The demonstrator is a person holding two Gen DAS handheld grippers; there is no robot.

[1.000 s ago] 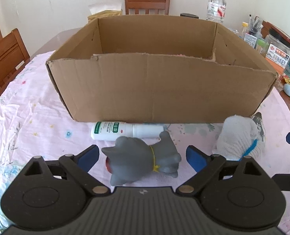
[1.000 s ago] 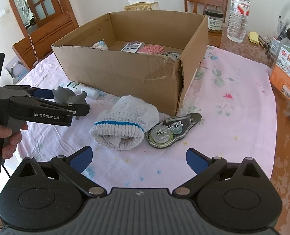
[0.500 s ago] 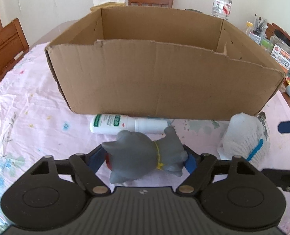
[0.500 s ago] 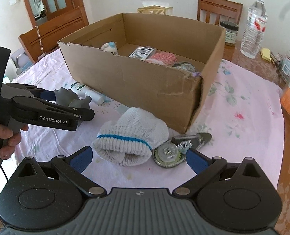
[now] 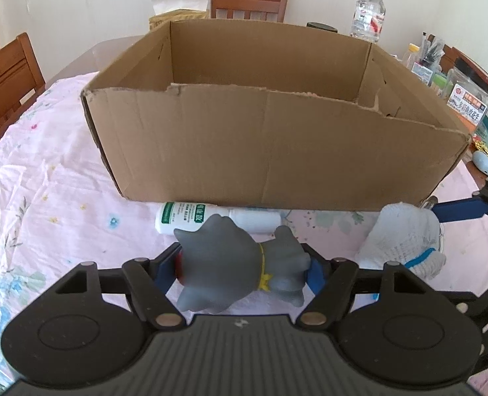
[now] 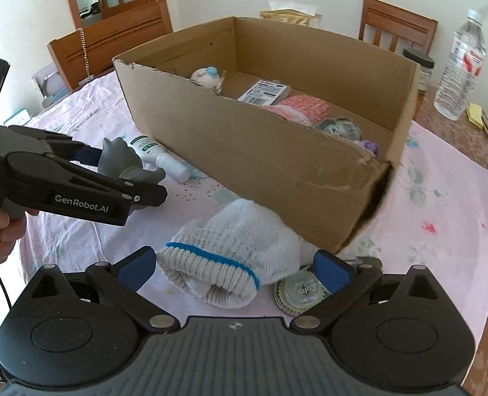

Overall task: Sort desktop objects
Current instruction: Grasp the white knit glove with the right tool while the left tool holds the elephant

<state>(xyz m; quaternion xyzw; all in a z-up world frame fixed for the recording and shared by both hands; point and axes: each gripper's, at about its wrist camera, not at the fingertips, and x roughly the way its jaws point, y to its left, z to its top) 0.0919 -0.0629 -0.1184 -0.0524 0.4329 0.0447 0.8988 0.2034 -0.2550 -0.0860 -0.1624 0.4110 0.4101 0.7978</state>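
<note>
- Currently, the left gripper (image 5: 242,269) has just been closing, and its blue fingers (image 5: 314,272) now clamp the grey toy cat (image 5: 237,267) at head and hind end; the toy sits just above the pink bench cloth (image 5: 46,198), near the front wall of the cardboard box (image 5: 260,151).
- The right gripper (image 6: 234,265) has its fingers apart, one on each side of the white glove (image 6: 230,250), with no pad pressing on it.
- The glove lies on the bench against the near corner of the box, partly over the correction tape dispenser (image 6: 301,292).
- Risk: the toy appears soft and rounded, and the grip runs along its length; it may squirm or pivot out during the lift over the box wall.
- Risk: a low lift path would strike the box's front edge and push the box away.
- Risk: the white bottle (image 5: 191,214) lies touching or just behind the toy; a dragged lift could roll it.
- Risk: closing the right fingers low could pinch the dispenser together with the glove, or catch only loose knit and drop it.
- Risk: the two grippers work near each other; crossing paths toward the box could cause a collision.
</note>
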